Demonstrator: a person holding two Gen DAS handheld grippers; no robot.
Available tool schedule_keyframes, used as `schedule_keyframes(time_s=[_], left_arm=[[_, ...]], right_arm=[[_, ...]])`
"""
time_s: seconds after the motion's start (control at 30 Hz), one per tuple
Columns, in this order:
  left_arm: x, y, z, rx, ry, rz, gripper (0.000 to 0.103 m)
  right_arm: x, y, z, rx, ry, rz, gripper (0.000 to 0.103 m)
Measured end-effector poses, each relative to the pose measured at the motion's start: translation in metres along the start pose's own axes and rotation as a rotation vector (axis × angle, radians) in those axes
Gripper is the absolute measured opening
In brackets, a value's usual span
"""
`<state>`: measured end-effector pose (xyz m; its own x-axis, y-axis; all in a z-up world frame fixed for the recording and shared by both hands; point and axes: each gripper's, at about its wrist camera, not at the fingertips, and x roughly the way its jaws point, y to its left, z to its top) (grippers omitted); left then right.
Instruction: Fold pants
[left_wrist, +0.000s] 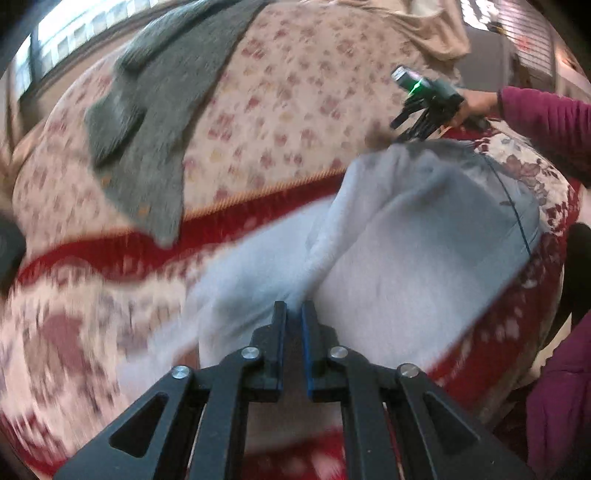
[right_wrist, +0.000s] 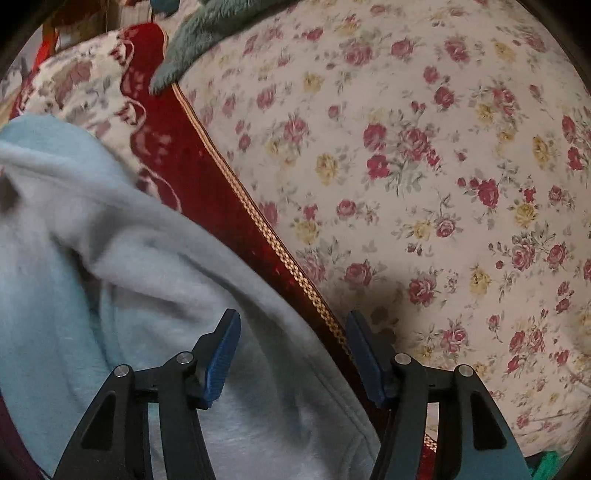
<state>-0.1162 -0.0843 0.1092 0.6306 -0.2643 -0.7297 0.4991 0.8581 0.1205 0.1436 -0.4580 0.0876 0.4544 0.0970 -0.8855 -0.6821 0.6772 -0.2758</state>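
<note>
The pale grey-blue fleece pants (left_wrist: 424, 236) lie bunched on the bed. My left gripper (left_wrist: 294, 312) is shut on a pinched fold of them, and the cloth stretches away from the jaws, blurred. Farther back, my right gripper (left_wrist: 410, 127) is held by a hand in a magenta sleeve at the pants' far end. In the right wrist view the right gripper (right_wrist: 293, 332) stands open above the pants (right_wrist: 155, 280). Their stitched edge runs between the blue pads (right_wrist: 221, 354), which are not pressing on it.
A red blanket with a gold braid border (right_wrist: 236, 192) lies under the pants, over a floral sheet (right_wrist: 424, 166). A dark grey garment (left_wrist: 159, 110) is spread at the back left and shows again as the grey garment (right_wrist: 207, 33). A beige cloth (left_wrist: 424, 33) is heaped at the far back.
</note>
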Motion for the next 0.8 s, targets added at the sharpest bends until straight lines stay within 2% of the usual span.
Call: schedule_keyframes(time_s=[0.13, 0.23, 0.33, 0.37, 0.4, 0.43, 0.47, 0.57, 0.67, 0.8], left_arm=[[-0.021, 0.029, -0.034, -0.174, 0.014, 0.053, 0.0], [-0.027, 0.037, -0.035, -0.203, -0.009, 0.085, 0.0], [-0.029, 0.029, -0.021, -0.155, -0.043, 0.083, 0.002], [-0.029, 0.026, -0.017, -0.139, -0.049, 0.065, 0.015], [-0.028, 0.023, -0.012, -0.122, -0.054, 0.053, 0.045], [-0.028, 0.017, -0.008, -0.099, -0.069, 0.042, 0.064], [-0.028, 0.016, -0.006, -0.086, -0.08, 0.031, 0.089], [-0.023, -0.002, 0.0, -0.008, -0.096, -0.001, 0.091], [-0.002, -0.013, 0.007, 0.074, -0.038, 0.038, 0.091], [0.029, -0.03, 0.017, 0.19, 0.015, 0.065, 0.091]], right_arm=[[0.004, 0.005, -0.004, -0.042, 0.041, 0.03, 0.063], [0.016, 0.0, -0.002, -0.048, 0.083, 0.006, 0.062], [0.027, -0.01, -0.003, -0.029, 0.114, -0.007, 0.062], [0.029, -0.013, -0.006, -0.021, 0.123, -0.006, 0.062], [0.033, -0.015, -0.01, -0.017, 0.136, -0.007, 0.062], [0.036, -0.017, -0.014, -0.023, 0.15, -0.014, 0.064], [0.039, -0.018, -0.017, -0.028, 0.161, -0.013, 0.064], [0.046, -0.02, -0.024, -0.044, 0.175, 0.013, 0.064], [0.052, -0.02, -0.026, -0.058, 0.181, 0.045, 0.064], [0.065, -0.02, -0.022, -0.088, 0.232, 0.106, 0.064]])
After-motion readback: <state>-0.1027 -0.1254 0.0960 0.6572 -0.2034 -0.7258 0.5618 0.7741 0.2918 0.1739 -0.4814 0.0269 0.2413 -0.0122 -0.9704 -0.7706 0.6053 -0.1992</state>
